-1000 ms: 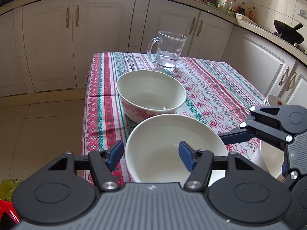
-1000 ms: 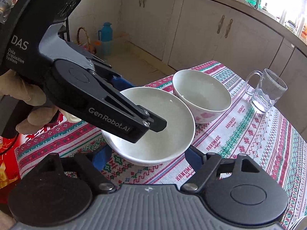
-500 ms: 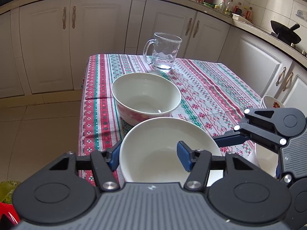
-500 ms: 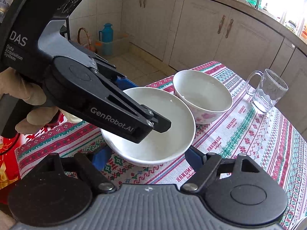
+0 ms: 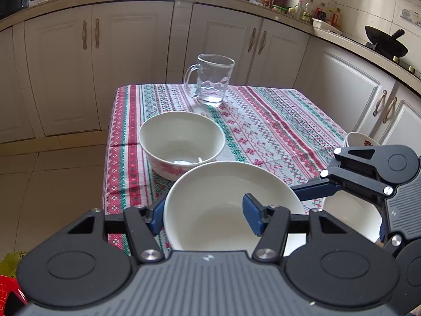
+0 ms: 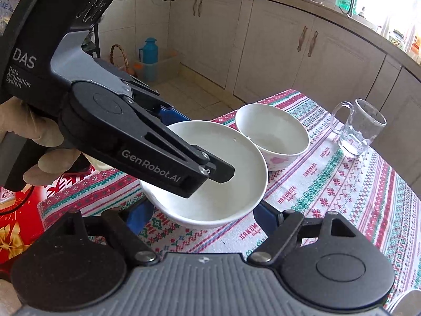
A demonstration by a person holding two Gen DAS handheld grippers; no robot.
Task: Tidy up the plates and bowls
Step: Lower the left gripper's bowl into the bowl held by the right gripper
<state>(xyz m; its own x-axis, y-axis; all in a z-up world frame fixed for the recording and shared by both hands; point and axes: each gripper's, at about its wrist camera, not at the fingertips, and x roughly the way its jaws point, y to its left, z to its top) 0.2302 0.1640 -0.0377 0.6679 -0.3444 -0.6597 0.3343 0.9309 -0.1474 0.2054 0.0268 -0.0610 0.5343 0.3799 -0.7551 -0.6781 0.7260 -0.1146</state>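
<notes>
My left gripper [image 5: 204, 217] is shut on the near rim of a shallow white bowl [image 5: 223, 202], one finger inside it and one outside, and holds it above the table edge. The same bowl shows in the right wrist view [image 6: 218, 173], with the left gripper [image 6: 168, 142] over it. A deeper white bowl with pink flowers [image 5: 181, 142] stands on the tablecloth just beyond; it also shows in the right wrist view [image 6: 272, 131]. My right gripper [image 6: 202, 217] is open, its fingers either side of the held bowl's underside, not touching it.
A glass mug [image 5: 210, 79] stands at the far end of the striped tablecloth [image 5: 276, 121]. A small flowered bowl [image 5: 359, 139] and another white bowl [image 5: 350, 213] sit at the right edge. Cabinets surround the table. A red box [image 6: 15, 223] lies below left.
The left gripper has lifted and drawn the shallow bowl back and up, away from the deep bowl. The right gripper has stayed open beneath it.
</notes>
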